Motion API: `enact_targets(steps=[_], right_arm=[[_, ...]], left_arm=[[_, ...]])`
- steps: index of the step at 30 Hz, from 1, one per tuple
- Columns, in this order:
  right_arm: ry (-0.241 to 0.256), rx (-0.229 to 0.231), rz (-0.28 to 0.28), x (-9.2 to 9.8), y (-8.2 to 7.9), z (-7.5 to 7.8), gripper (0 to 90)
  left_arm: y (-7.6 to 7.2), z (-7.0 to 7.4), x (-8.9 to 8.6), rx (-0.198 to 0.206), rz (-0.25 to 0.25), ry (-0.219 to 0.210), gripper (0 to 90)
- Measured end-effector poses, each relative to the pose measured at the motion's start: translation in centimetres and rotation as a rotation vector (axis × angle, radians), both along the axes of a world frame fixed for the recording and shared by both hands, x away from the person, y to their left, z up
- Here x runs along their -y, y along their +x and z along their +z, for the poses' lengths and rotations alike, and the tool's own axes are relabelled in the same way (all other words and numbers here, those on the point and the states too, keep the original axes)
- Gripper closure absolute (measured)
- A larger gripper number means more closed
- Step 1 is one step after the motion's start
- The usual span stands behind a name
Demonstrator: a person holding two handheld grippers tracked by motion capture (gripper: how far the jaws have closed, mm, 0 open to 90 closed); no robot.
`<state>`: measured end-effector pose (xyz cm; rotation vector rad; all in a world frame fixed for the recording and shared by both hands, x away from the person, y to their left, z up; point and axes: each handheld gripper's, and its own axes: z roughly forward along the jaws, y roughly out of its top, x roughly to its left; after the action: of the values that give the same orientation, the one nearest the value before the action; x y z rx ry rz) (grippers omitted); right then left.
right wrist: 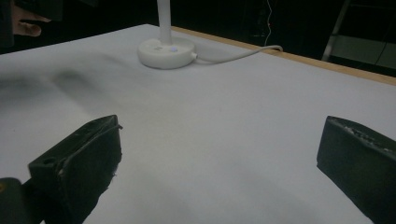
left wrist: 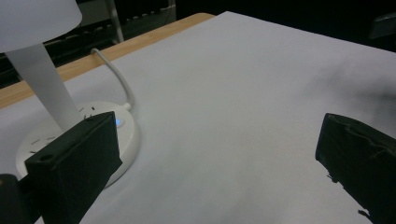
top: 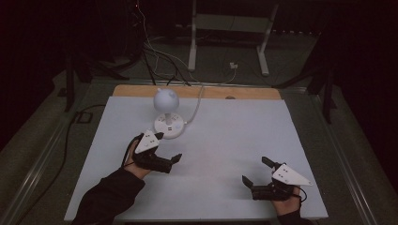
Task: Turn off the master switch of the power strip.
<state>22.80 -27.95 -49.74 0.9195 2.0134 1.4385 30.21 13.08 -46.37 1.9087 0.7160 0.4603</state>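
One white lamp [top: 167, 115] on the table [top: 234, 140]: one round shade, one stem, one round base, with one small blue light lit on the base and one white cord [top: 197, 105] running off it toward the far edge. Two grippers counted, left gripper [top: 170, 146] and right gripper [top: 256, 170], each with two black jaws standing apart and one grey three-cornered plate on top. Two hands, one per gripper; one white sheet over one wooden tabletop; one white stand [top: 230, 28] on the floor beyond.
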Motion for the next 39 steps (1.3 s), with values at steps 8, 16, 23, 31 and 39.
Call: enact_targets(steps=[8, 16, 23, 31, 39], right_arm=[[0.004, -0.004, 0.003, 0.0, 0.0, 0.0, 0.0], [0.007, -0.003, 0.006, 0.0, 0.0, 0.0, 0.0], [0.013, -0.005, 0.008, 0.1, 0.0, 0.0, 0.0], [0.015, -0.007, 0.011, 0.1, 0.0, 0.0, 0.0], [0.02, -0.01, 0.014, 0.2, 0.0, 0.0, 0.0]], left_arm=[[1.1, -0.4, 1.0, -0.02, 0.052, 0.016, 0.4], [2.2, -0.5, 2.0, -0.018, 0.1, 0.021, 0.4], [3.3, -0.9, 2.9, -0.039, 0.124, 0.029, 0.4], [4.5, -1.5, 3.7, -0.062, 0.173, 0.046, 2.7], [5.7, -2.1, 4.1, -0.098, 0.218, 0.086, 5.0]])
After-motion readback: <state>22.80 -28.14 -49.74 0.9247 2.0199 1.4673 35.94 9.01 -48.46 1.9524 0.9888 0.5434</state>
